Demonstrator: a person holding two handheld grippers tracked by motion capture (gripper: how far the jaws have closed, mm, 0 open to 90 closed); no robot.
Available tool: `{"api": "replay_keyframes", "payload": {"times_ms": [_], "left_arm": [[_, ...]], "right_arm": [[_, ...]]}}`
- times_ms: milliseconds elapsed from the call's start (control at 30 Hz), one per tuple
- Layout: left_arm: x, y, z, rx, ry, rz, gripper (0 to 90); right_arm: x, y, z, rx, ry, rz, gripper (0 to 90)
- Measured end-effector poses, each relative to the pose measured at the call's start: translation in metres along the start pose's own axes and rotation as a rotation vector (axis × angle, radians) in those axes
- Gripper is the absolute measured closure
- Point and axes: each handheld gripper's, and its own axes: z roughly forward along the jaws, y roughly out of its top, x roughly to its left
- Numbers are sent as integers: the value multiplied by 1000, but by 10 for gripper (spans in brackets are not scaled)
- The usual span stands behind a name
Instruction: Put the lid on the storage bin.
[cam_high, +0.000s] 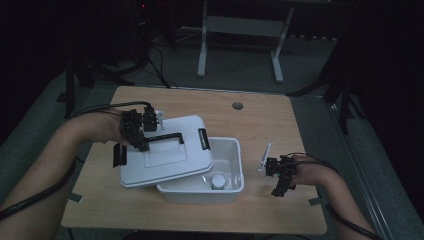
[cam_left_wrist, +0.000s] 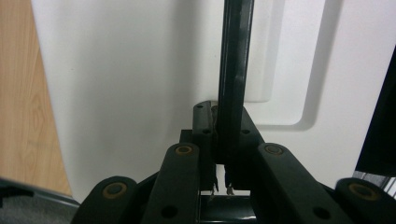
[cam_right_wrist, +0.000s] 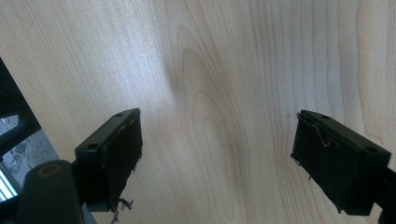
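lid half over box | bottle inside | table

My bench is light wood with a small round hole near its far edge. A white plastic box sits on it near the middle. My right forearm rests near its right edge.
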Motion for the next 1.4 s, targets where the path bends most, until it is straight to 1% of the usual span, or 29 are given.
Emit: {"api": "replay_keyframes", "payload": {"times_ms": [67, 100, 200, 233, 267, 333, 400, 433, 467, 500, 533, 600, 633, 700, 733, 767, 867, 900, 967, 1000, 1033, 1100, 1133, 1167, 1400], "left_arm": [[-1, 8, 1, -1, -8, 16, 834], [-1, 15, 2, -4, -21, 33, 834], [-2, 25, 3, -9, -24, 51, 834], [-4, 30, 3, -8, -22, 71, 834], [-4, 35, 3, -11, -26, 71, 834], [-6, 43, 3, -16, -28, 101, 834], [-8, 50, 3, -19, -38, 112, 834], [-9, 55, 4, -19, -34, 127, 834], [-10, 59, 4, -19, -39, 130, 834], [-10, 63, 4, -19, -46, 147, 834], [-11, 66, 5, -24, -46, 156, 834], [-12, 72, 6, -33, -59, 166, 834], [-12, 76, 7, -32, -45, 175, 834], [-12, 81, 9, -26, -56, 182, 834], [-12, 83, 10, -26, -54, 180, 834], [-12, 84, 12, -25, -62, 181, 834], [-12, 88, 17, -19, -70, 186, 834], [-12, 89, 19, -17, -71, 195, 834], [-11, 91, 24, -9, -82, 196, 834], [-11, 91, 26, -9, -77, 196, 834], [-10, 92, 28, -2, -81, 193, 834], [-9, 93, 33, -4, -87, 193, 834], [-9, 93, 33, -4, -87, 193, 834], [-9, 93, 35, 3, -98, 204, 834], [-8, 96, 43, 13, -106, 209, 834]], "right_arm": [[0, -1, 0, 0, 2, 4, 154], [0, -1, 0, 0, 1, 4, 154], [-1, -2, 1, 3, 4, 10, 154], [-2, -3, 1, 4, 5, 10, 154], [-1, -3, 2, 6, 4, 10, 154], [-1, -3, 2, 5, 6, 5, 154], [-1, -3, 2, 6, 7, 7, 154], [-1, -4, 2, 5, 8, 8, 154], [-1, -4, 2, 6, 9, 7, 154], [-1, -5, 2, 7, 7, 10, 154], [-1, -6, 2, 7, 6, 9, 154], [-1, -7, 2, 7, 9, 10, 154], [-1, -7, 2, 6, 9, 12, 154], [-1, -9, 2, 5, 9, 13, 154], [-1, -9, 2, 4, 9, 15, 154], [-1, -10, 2, 5, 10, 14, 154], [-1, -10, 2, 7, 11, 14, 154], [-1, -10, 2, 8, 11, 13, 154], [-1, -9, 2, 10, 8, 13, 154], [-1, -9, 2, 10, 9, 12, 154], [-1, -8, 2, 9, 7, 10, 154], [-1, -7, 2, 10, 8, 7, 154], [-1, -7, 2, 10, 8, 7, 154], [-1, -7, 1, 11, 9, 6, 154], [-2, -4, 6, 27, 10, 5, 154]]}}
